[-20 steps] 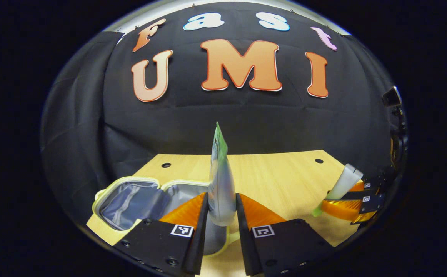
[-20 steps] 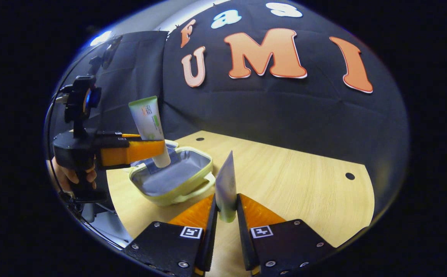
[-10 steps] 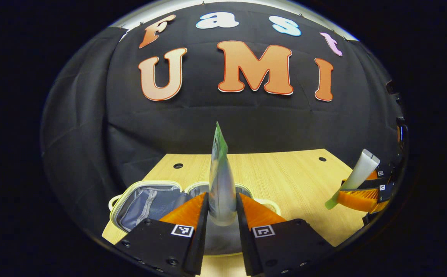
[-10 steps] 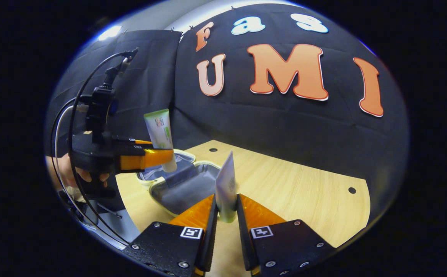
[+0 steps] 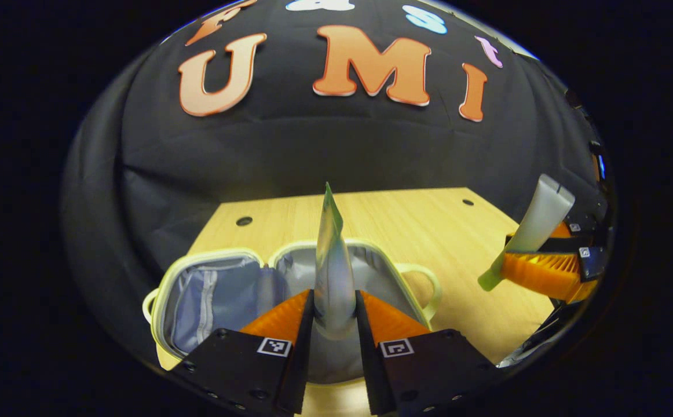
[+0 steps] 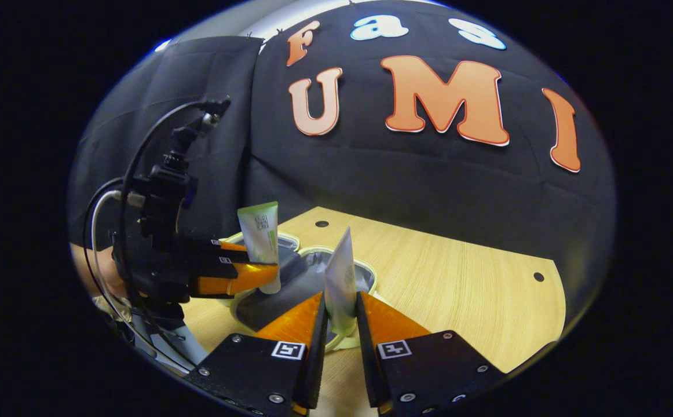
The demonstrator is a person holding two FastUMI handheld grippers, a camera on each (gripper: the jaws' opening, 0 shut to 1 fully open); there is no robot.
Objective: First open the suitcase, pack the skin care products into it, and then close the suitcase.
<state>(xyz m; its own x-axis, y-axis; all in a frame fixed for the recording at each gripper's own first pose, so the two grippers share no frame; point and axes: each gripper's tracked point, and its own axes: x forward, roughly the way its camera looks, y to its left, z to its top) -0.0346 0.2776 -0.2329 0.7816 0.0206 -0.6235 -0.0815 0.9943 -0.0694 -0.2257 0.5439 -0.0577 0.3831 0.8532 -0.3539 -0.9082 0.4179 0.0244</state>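
Your left gripper (image 5: 334,307) is clenched on a soft white tube with a green crimped end (image 5: 332,272); both fingers press its lower body, cap end down, crimp pointing up. It hangs above the open pale-green suitcase with grey fabric lining (image 5: 220,289), over the right-hand half.

Suitcase lies flat and open on the light wooden table (image 5: 417,231), toward the table's near left. Two halves side by side, a loop handle (image 5: 423,278) on the right half's outer edge.

In the right gripper view, the same left gripper (image 6: 267,272) shows at the left with a hand (image 6: 102,278) behind it, its tube (image 6: 262,243) upright over the suitcase (image 6: 307,272).

Your right gripper (image 6: 341,324) is clenched on a second tube, white with a pale-green cap end (image 6: 341,284), held edge-on, crimp up, cap down between the fingers. It sits at the near right rim of the suitcase.

From the left gripper view, that right gripper (image 5: 504,269) is at the far right above the table, its tube (image 5: 536,226) tilted, cap end low and toward the suitcase.
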